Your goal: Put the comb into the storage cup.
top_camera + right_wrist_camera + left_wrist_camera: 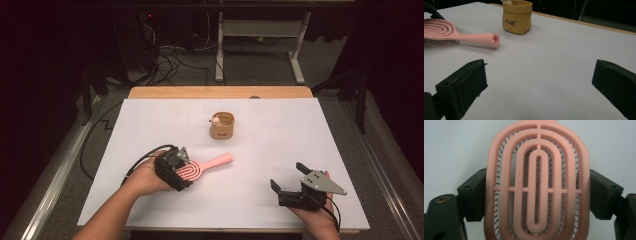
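Left gripper view: pink plastic vented hairbrush (537, 187) is clamped by left gripper (537, 195), not yet lifted; right gripper (539, 85) is kept open w/ nothing held.

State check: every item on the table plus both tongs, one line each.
Pink hairbrush: lying flat on the white table cover, bristles down, handle pointing away from the left tongs.
Left tongs: jaws against both sides of the brush head, gripping it.
Right tongs: open wide, nothing between the jaws, apart from the brush.
Yellow pouch: upright, top open, a small pale thing sticking out at its rim.
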`<state>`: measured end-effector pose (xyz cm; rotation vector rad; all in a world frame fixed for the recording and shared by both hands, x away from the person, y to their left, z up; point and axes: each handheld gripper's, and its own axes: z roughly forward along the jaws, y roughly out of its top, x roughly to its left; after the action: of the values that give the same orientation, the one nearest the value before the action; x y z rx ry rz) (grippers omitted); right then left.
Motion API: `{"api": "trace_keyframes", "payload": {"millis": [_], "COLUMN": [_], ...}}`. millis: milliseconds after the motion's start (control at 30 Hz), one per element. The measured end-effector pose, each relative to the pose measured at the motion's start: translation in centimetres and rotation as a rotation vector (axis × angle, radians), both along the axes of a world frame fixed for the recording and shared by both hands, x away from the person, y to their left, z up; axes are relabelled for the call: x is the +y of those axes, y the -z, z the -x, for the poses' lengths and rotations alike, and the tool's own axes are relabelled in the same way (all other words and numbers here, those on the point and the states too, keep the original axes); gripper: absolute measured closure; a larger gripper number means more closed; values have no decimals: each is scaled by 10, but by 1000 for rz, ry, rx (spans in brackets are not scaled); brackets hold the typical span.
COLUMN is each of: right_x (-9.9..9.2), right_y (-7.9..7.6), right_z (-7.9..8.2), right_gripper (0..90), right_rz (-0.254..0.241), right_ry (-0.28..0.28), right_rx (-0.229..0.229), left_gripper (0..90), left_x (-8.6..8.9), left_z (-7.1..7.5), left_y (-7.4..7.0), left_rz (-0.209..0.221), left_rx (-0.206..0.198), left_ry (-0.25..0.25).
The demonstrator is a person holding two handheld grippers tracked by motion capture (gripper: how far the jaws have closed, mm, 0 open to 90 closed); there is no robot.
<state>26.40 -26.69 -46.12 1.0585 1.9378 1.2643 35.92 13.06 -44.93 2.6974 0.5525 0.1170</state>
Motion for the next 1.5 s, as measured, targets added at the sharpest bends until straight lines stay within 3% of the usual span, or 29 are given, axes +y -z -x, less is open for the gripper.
{"api": "trace_keyframes", "payload": {"millis": [533,900,1500], "right_x": [0,0,1], "right_y": [1,1,4], "right_z": [-1,0,-1], "right_gripper": [3,3,4], "right_rz": [-1,-2,-2], "right_ry": [-2,-1,-1], "right_rx": [4,6,16], "left_gripper": [195,197,198], "left_x": [-1,-1,-1], "left_z": [-1,0,8], "left_y": [-1,-3,-16], "left_rz": [9,11,69], "left_rx": [25,18,-12], "left_ry": [-24,-28,-19]}}
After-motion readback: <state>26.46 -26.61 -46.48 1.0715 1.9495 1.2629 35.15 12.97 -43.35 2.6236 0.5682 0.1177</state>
